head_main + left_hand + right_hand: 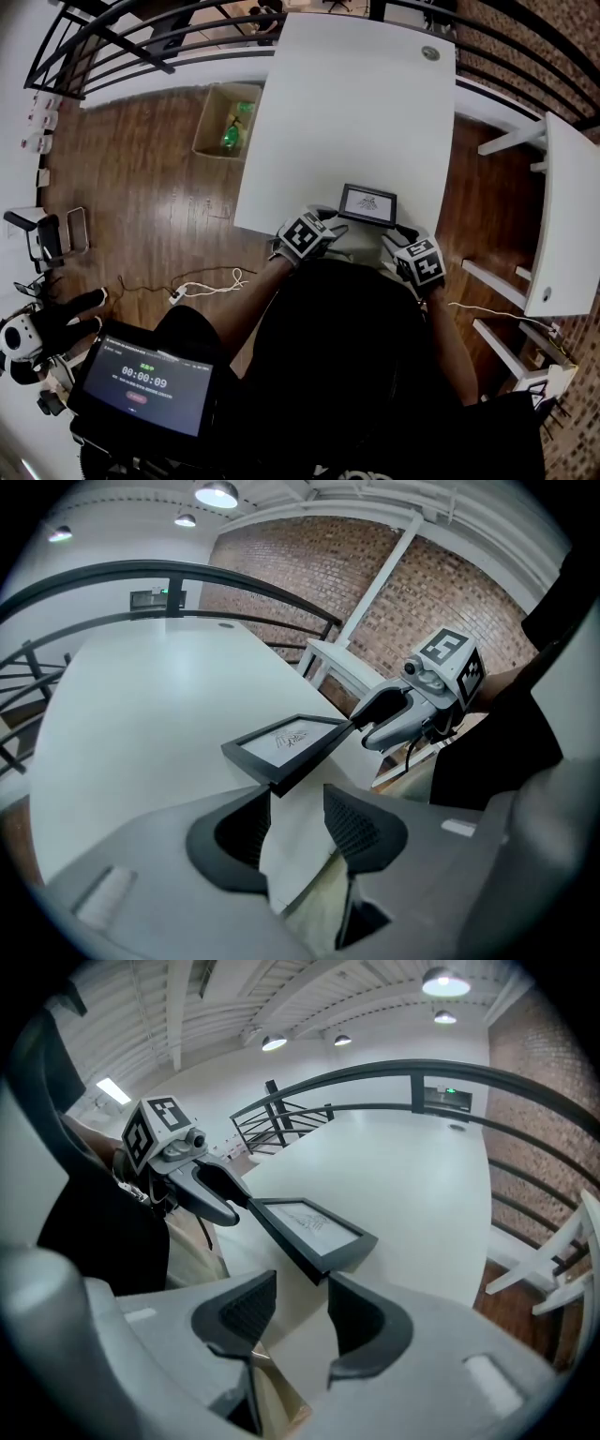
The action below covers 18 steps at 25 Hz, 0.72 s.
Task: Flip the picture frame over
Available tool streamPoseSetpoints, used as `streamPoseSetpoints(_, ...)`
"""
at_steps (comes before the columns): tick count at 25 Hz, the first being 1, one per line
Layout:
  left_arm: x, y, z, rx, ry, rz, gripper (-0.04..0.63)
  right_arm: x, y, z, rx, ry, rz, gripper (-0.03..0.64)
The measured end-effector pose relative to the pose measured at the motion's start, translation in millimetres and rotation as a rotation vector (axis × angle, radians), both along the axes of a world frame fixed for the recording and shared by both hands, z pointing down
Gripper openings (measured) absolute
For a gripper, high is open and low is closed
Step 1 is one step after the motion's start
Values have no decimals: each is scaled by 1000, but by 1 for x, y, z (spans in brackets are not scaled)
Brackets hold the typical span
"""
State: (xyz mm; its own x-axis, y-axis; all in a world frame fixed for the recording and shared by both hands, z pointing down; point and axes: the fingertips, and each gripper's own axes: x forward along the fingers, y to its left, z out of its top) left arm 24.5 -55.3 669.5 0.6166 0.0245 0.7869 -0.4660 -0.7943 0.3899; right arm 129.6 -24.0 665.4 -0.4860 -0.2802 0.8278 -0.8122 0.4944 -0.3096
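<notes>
A black picture frame [367, 204] lies picture side up on the white table [347, 103], close to its near edge. My left gripper [336, 228] stands at the frame's near left corner, and my right gripper [400, 234] at its near right corner. In the left gripper view the jaws [295, 822] are open, and the frame [291, 742] has one corner just ahead of the tips, untouched by the pads. The right gripper [291, 1312] is open too, with the frame [314, 1227] just beyond its tips. Each view shows the other gripper at the frame's far corner.
A cardboard box [225, 122] with green bottles stands on the wooden floor left of the table. A second white table [567, 216] is at the right. A black railing [112, 37] runs behind. A tablet [145, 384] and a cable [202, 281] lie at the lower left.
</notes>
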Motion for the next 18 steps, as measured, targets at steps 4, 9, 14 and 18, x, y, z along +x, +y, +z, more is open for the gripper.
streamPoseSetpoints(4,-3,3,-5,12,5,-1,187,-2,1,-3,12,-1,-3,156)
streamPoseSetpoints(9,-6,1,-10,22,16,-17,189,-6,-3,-9,25,-5,-13,156)
streamPoseSetpoints(14,-7,-7,-14,25,24,-48,190,-8,-8,-15,32,-11,-20,156)
streamPoseSetpoints(18,3,5,-24,35,27,-54,193,2,4,-22,41,-13,-16,156)
